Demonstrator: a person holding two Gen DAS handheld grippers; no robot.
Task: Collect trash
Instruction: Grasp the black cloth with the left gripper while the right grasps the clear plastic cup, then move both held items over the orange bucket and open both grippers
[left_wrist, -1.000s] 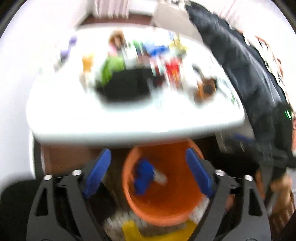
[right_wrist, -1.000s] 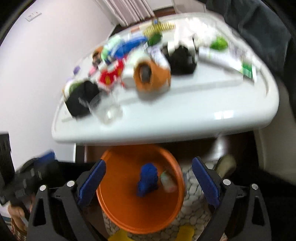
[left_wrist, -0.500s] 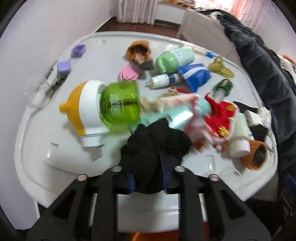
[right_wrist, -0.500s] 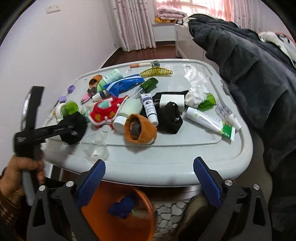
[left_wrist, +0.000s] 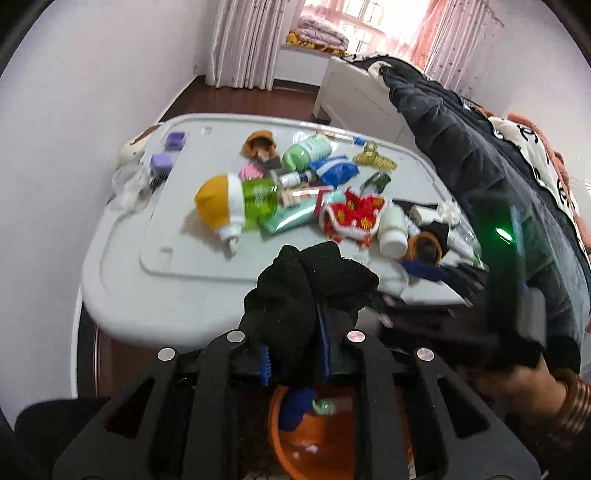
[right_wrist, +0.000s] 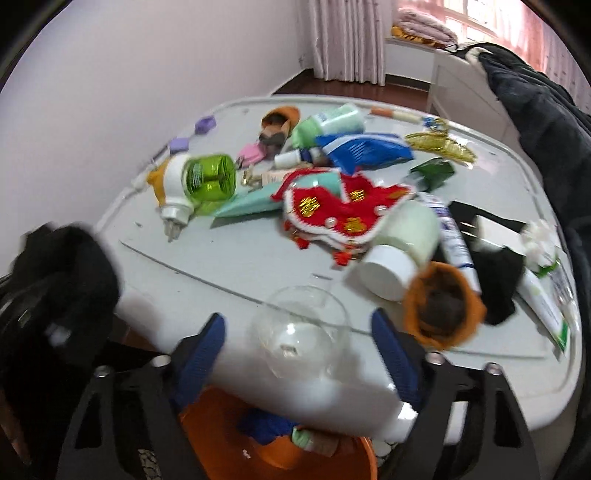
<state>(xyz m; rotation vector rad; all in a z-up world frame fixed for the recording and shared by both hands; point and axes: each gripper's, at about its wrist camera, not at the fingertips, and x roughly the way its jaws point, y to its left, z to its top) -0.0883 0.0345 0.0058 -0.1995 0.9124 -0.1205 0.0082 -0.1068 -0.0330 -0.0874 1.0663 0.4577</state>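
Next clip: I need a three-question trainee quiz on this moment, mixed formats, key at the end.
1. True or false: the left claw is shut on the black cloth.
2. Which thing lies between the right claw's fingers, near the table edge? A) clear plastic cup B) green bottle C) red pouch
3. Fill in: below the table edge sits an orange ______ with a blue item already inside.

Key: 1 true. 2 A; the claw is closing with the cup between its fingers, not yet gripped. 3 bucket.
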